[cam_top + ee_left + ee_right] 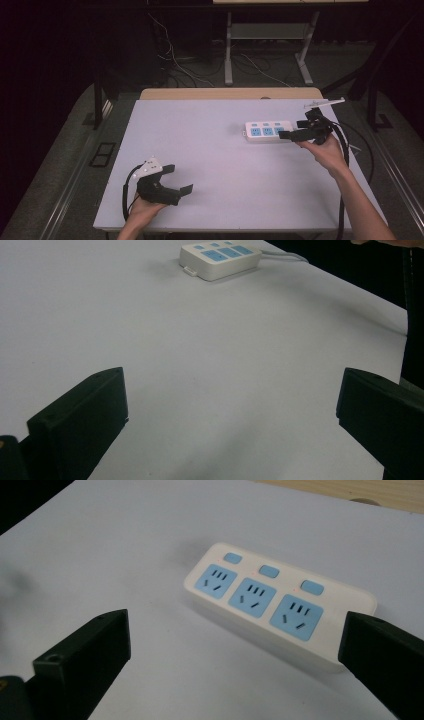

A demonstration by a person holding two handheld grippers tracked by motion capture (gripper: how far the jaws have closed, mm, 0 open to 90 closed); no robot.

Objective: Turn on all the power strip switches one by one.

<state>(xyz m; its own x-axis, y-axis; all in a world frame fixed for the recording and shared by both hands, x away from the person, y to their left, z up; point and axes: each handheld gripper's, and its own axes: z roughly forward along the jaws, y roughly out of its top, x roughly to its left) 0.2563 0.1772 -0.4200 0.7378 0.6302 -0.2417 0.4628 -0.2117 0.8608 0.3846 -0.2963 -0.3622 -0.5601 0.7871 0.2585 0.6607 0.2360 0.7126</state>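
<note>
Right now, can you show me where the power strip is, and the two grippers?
power strip (272, 602): right gripper view, on the middle blue socket.
right gripper (295, 134): high view, between its open jaw tips.
left gripper (179, 180): high view, between its open jaw tips.

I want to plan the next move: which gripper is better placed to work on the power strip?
Right. The right gripper is open beside the power strip; the left gripper rests at the table's near edge, far away.

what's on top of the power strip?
The power strip carries three blue sockets, each with a blue switch behind it. No plug sits in any. Its right end is covered by the right gripper's fingers.
</note>
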